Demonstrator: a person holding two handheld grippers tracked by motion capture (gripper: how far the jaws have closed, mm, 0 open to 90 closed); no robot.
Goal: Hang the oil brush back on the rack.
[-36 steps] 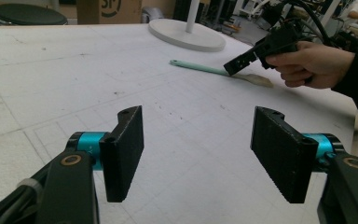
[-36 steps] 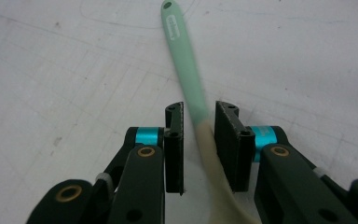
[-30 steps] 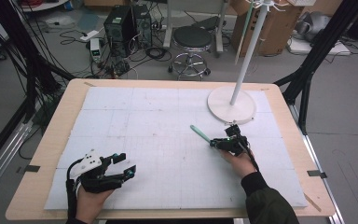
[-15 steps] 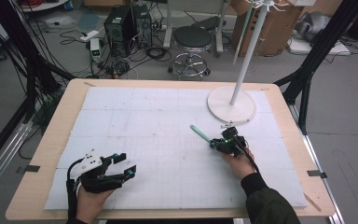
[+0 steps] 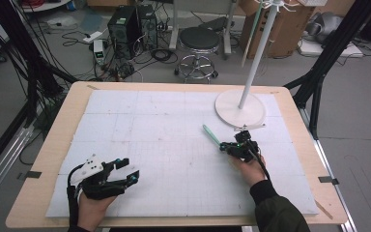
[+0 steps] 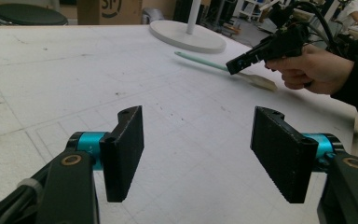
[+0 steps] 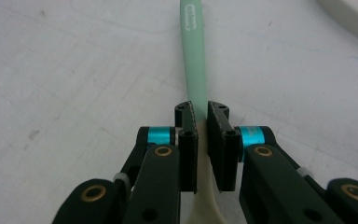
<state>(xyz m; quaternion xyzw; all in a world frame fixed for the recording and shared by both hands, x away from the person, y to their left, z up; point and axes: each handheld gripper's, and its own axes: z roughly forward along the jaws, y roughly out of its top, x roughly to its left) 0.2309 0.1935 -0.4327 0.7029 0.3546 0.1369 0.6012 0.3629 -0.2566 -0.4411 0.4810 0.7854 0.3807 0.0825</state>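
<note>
A spatula (image 5: 211,136) with a mint-green handle (image 7: 193,56) and a cream blade lies on the white mat, right of centre. My right gripper (image 5: 224,146) is low over it. Its jaws have just been closing, and its pads (image 7: 188,140) now press the handle's neck from both sides (image 7: 200,109). The left gripper view shows that same gripper (image 6: 235,66) over the spatula (image 6: 200,61). My left gripper (image 5: 128,169) rests near the mat's front left corner. It is open, with bare mat between its pads (image 6: 198,140).
A white stand with a round base (image 5: 239,108) and a tall pole (image 5: 258,53) stands at the table's back right, just beyond the spatula. The white mat (image 5: 149,130) covers most of the wooden table (image 5: 63,121). A stool and computer gear are on the floor behind.
The right gripper's jaws look closer together around the spatula's handle. Both hands stay where they were.
</note>
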